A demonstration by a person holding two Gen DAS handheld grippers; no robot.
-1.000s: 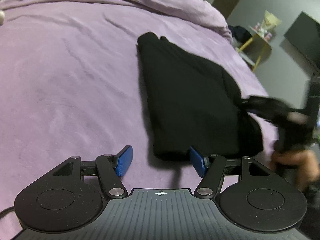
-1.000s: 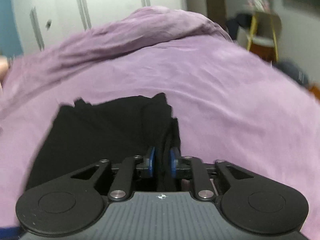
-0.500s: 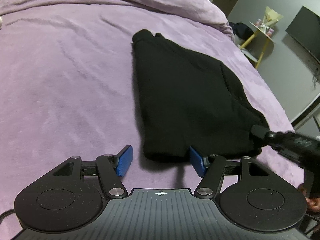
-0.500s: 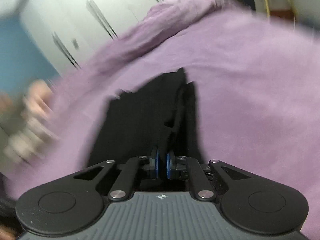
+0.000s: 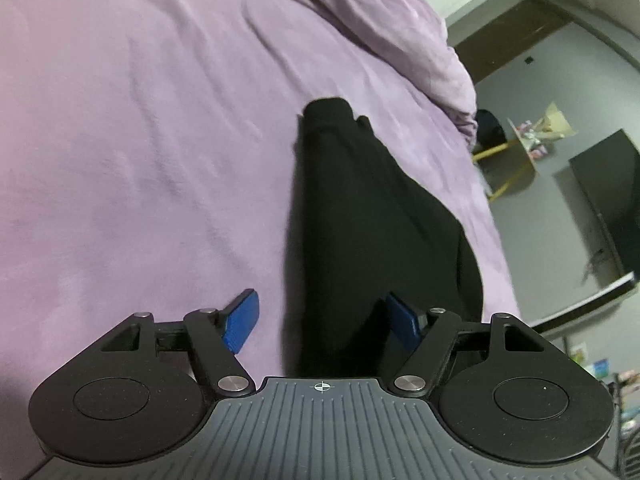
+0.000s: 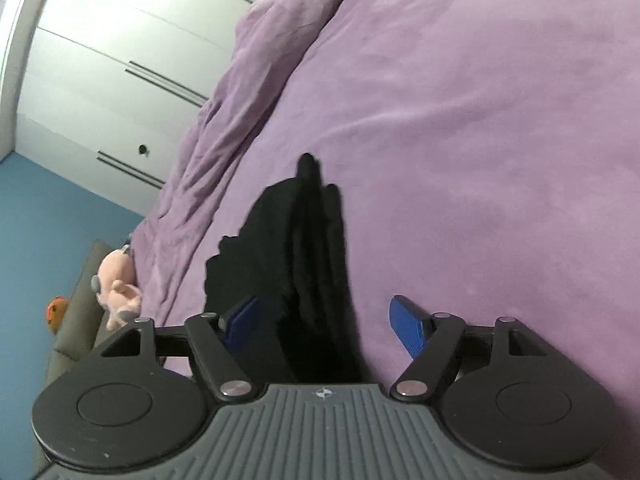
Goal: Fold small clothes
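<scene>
A black garment lies folded lengthwise on the purple bedspread, running away from me. My left gripper straddles its near end, jaws opening, blue pads clear of the cloth on both sides. In the right wrist view the same black garment lies on the bedspread, and my right gripper is over its near edge. Its jaws are opening wide, the cloth between them but not pinched.
A rumpled purple duvet is heaped at the far end of the bed. Beyond the bed's right edge stand a yellow side table and a dark screen. White wardrobe doors and a pink plush toy are at the left.
My right gripper, shut on the garment's edge before, has let go and spread wide. Both views have rolled, and the left gripper has moved in over the garment's near end.
</scene>
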